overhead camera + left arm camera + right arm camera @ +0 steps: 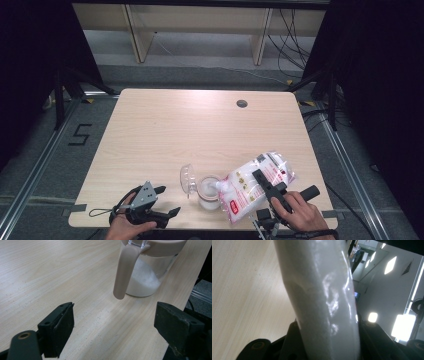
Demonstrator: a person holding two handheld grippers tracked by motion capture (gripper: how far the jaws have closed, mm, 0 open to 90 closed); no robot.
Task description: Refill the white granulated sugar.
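Note:
A clear jar (pixel 209 194) partly filled with white powder stands near the table's front edge, its clear lid (pixel 188 180) swung open to the left. A plastic bag of white granules with a red label (pixel 252 186) leans over it, one corner at the jar's mouth. My right gripper (pixel 260 180) is shut on the bag (pixel 322 297), which bulges up between the jaws. Left of the jar, my left gripper (pixel 168 200) is open and holds nothing. In the left gripper view the jar (pixel 146 277) with its beige rim and hanging strap (pixel 123 272) stands just beyond the open gripper (pixel 115 317).
The light wood table (pixel 175 125) has a round cable hole (pixel 242 103) at its back right. The jar and bag sit close to the front edge. Wooden shelf legs (pixel 139 35) and cables (pixel 292 40) lie beyond the far edge. A "5" (pixel 80 134) marks the floor at left.

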